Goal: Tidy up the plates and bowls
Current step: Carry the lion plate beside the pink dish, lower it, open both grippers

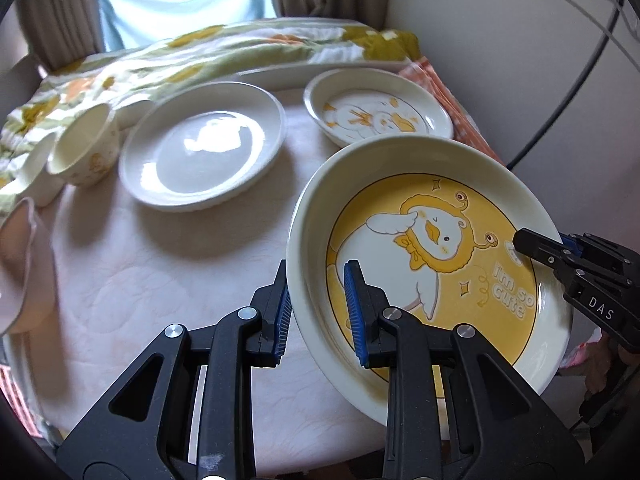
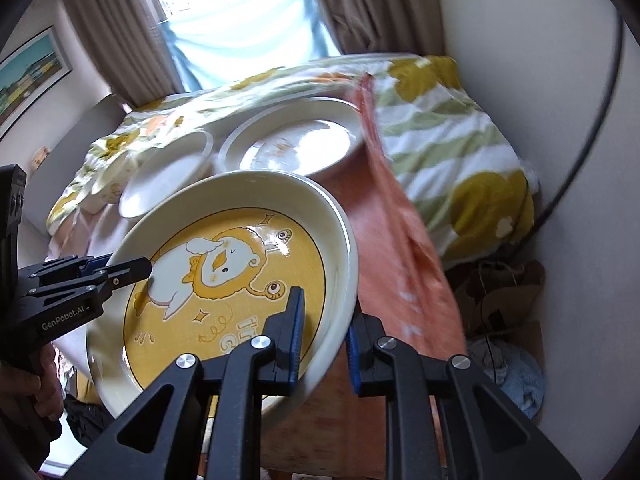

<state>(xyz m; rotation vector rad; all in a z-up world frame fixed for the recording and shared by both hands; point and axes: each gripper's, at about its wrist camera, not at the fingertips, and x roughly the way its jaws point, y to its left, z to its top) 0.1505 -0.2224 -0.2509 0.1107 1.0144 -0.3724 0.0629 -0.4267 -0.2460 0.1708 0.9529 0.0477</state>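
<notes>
A large cream plate with a yellow duck picture (image 1: pixel 432 264) is held up off the table, tilted. My left gripper (image 1: pixel 318 308) is shut on its left rim, one finger inside and one outside. My right gripper (image 2: pixel 324 340) is shut on the opposite rim of the same plate (image 2: pixel 224 280). Each gripper shows in the other's view: the right one (image 1: pixel 528 246) and the left one (image 2: pixel 132 270). On the table lie a plain white plate (image 1: pixel 204 152), a smaller duck plate (image 1: pixel 376 112), and small cream bowls (image 1: pixel 84 148) at the left.
The round table (image 1: pixel 160 280) has a pale cloth. A pinkish dish (image 1: pixel 20 264) sits at its left edge. A flowered blanket (image 2: pixel 448 128) and an orange cloth (image 2: pixel 392 208) lie behind and to the right. A wall (image 2: pixel 540 80) and a black cable (image 2: pixel 600 120) are on the right.
</notes>
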